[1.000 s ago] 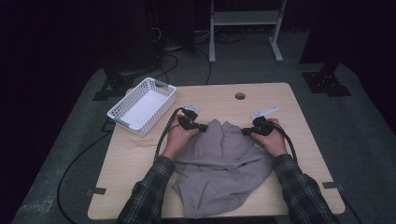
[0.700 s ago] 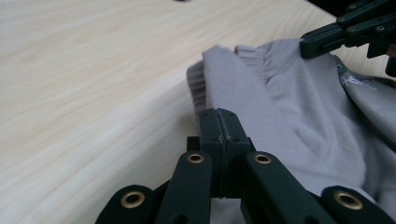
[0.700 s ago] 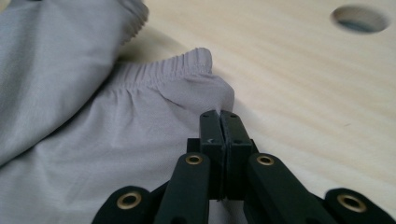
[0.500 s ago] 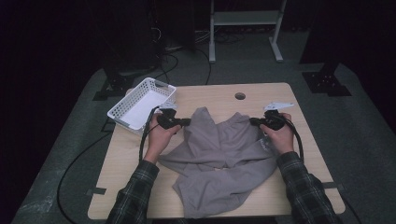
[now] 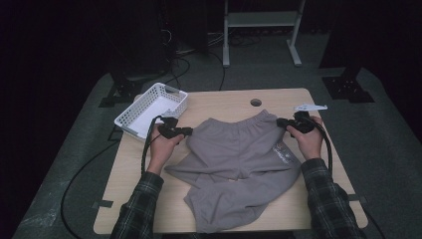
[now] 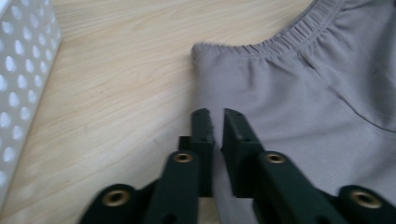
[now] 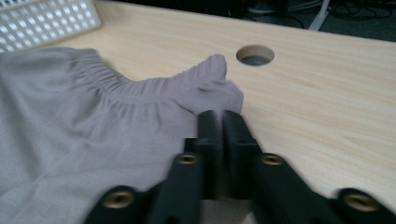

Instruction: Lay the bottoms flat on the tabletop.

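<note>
Grey shorts lie spread on the wooden table, waistband toward the far side and legs rumpled toward the near edge. My left gripper is at the waistband's left end. In the left gripper view its jaws have just been opening; a narrow gap shows, and the cloth lies flat under the tips, not pinched. My right gripper is at the waistband's right end. Its jaws have also just been opening to a thin slit, and the puckered corner of the shorts rests slack against the tips.
A white perforated basket stands at the table's far left corner, close to my left gripper; its wall shows in the left gripper view. A round cable hole sits behind the waistband. Black cables trail from both grippers along the forearms.
Both hands moved apart, left hand leftward and right hand rightward, pulling the bunched grey garment out flat so that the waistband now lies stretched between the two grippers.
</note>
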